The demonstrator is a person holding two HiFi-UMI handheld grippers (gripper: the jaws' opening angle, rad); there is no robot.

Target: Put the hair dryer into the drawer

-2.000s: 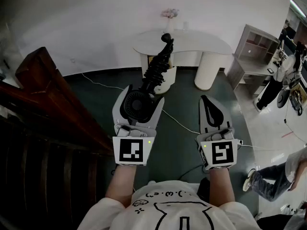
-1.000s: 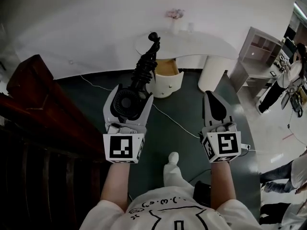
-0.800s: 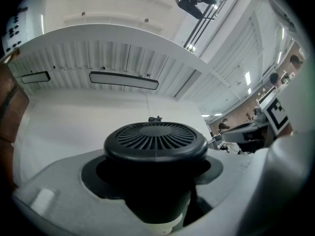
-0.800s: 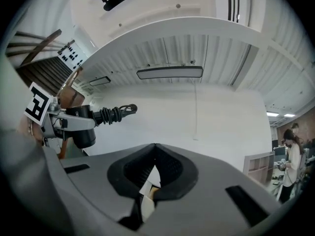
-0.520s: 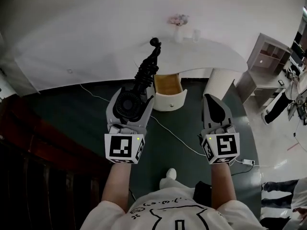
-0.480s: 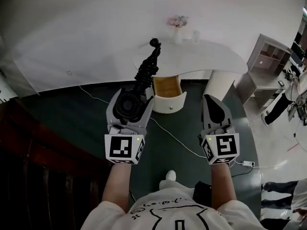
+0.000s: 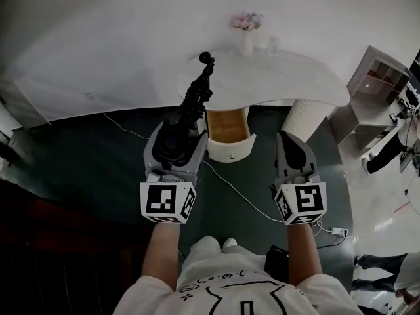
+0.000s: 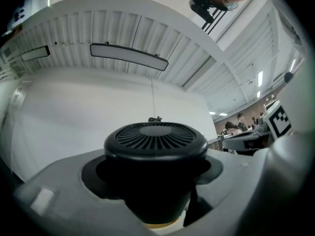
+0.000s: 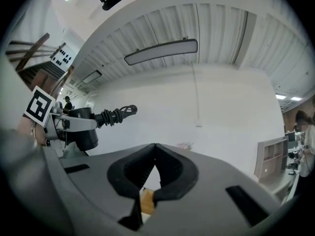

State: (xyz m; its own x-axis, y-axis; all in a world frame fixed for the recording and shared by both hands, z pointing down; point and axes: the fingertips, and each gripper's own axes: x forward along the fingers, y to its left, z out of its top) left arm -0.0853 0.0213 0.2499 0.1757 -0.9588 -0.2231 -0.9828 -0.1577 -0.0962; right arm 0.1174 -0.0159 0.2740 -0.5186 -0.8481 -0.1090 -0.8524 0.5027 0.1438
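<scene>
Left gripper (image 7: pixel 176 134): fingers clamped on the round black body of the hair dryer (image 7: pixel 173 147), whose handle sticks out past the fingertips.
Right gripper (image 7: pixel 293 140): fingers together, nothing between.
Drawer (image 7: pixel 230 151): open, ahead of both fingertips, under the white table (image 7: pixel 295 79).

Black hair dryer (image 7: pixel 172 144) is up in the air, clamped across its round barrel by the left gripper (image 7: pixel 178 128), with the vented back grille facing up. A ribbed black stem juts out ahead of it toward the far side and ends in a small loop. Just beyond and slightly right, the drawer (image 7: pixel 231 151) stands pulled open under the white table (image 7: pixel 289 77), showing a curved white front and a tan wooden inside.
</scene>
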